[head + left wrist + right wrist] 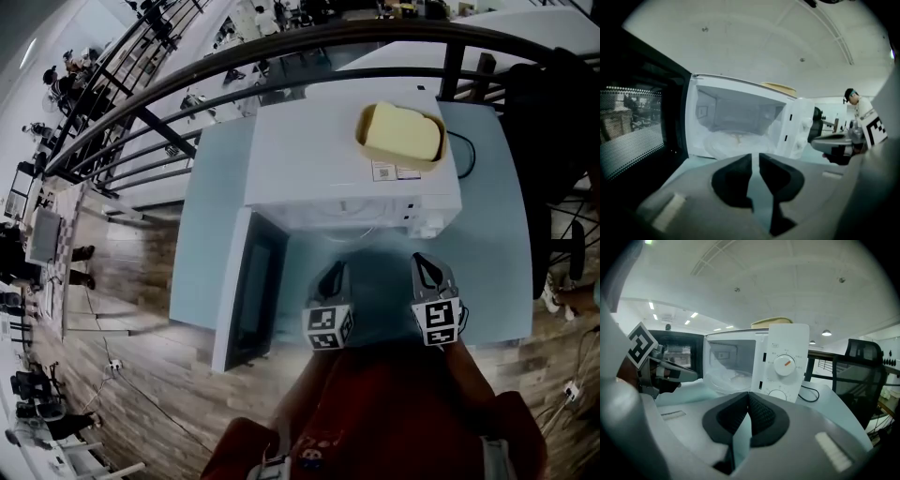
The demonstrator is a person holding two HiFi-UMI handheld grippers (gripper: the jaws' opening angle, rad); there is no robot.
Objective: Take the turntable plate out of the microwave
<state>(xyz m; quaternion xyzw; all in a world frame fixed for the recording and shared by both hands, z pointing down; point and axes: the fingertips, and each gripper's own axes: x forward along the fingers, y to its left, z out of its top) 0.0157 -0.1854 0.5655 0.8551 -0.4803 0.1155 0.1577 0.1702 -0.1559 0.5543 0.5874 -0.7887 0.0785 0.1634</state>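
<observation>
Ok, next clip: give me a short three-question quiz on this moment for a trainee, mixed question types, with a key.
1. True or false: the microwave door is shut.
2. Where is the plate? A) on top of the microwave B) inside the microwave C) in a hand-held gripper
3. Fill in: the jaws of the right hand-held gripper are ____.

Key: 1 false, the door stands open; 2 B; 3 shut, with nothing between them.
</observation>
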